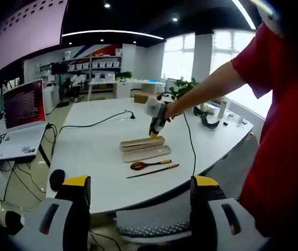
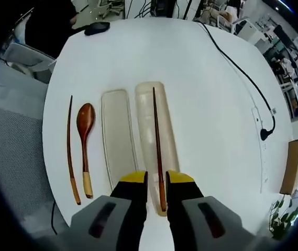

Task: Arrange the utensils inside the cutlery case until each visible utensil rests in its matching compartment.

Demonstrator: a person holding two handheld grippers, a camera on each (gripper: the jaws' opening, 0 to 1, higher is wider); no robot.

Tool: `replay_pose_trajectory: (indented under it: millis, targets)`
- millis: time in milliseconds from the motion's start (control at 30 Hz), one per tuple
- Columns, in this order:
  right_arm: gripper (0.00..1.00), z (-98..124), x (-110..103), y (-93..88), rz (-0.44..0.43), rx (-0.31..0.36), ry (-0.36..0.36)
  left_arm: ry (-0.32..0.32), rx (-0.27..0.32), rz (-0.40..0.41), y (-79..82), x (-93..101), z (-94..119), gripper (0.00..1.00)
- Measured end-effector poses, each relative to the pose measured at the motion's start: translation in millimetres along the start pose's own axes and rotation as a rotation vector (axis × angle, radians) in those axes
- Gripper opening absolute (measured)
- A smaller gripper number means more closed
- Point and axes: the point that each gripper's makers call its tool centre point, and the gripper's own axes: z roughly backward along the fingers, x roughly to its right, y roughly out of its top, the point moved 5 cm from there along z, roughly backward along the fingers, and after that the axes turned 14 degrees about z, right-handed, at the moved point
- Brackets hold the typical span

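Right now, working outward from the tools:

Right gripper: we are holding the right gripper (image 2: pixel 156 194) low over the near end of the case base, its jaws clenched on the thick end of one chopstick (image 2: pixel 157 146), so that the stick is running lengthwise down the tray instead of crossing it.

Held chopstick: it is lying along the middle of the case base (image 2: pixel 165 120), pointing straight away from the jaws, with its tip reaching near the far end; we cannot tell whether it is already resting on the tray floor.

Left gripper: we are keeping the left gripper (image 1: pixel 140 206) back off the table's edge, jaws spread and holding nothing, probably to leave the working hand room.

Case lid: the flatter lid (image 2: pixel 116 133) is lying just beside the base, on the side toward the loose utensils.

Wooden spoon: the spoon (image 2: pixel 85 141) is waiting on the white table (image 2: pixel 206 94) past the lid, parallel to it, bowl away from us.

Second chopstick: the other chopstick (image 2: pixel 70 146) is lying outermost, just beside the spoon and well apart from the jaws.

Judgement: two utensils are still lying outside the case, so we are only partway.
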Motion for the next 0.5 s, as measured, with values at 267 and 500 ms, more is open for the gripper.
replay_pose_trajectory:
  millis: [267,500]
  targets:
    - [0.1,4.2,-12.8,2.3,0.0,0.028,-0.01,-0.011,0.004,-0.009,0.2,1.9,0.2,0.79]
    - [0.13,5.3,-26.8,6.7,0.025,0.044,-0.005,-0.016,-0.002,-0.023,2.0,-1.4,-0.2,0.79]
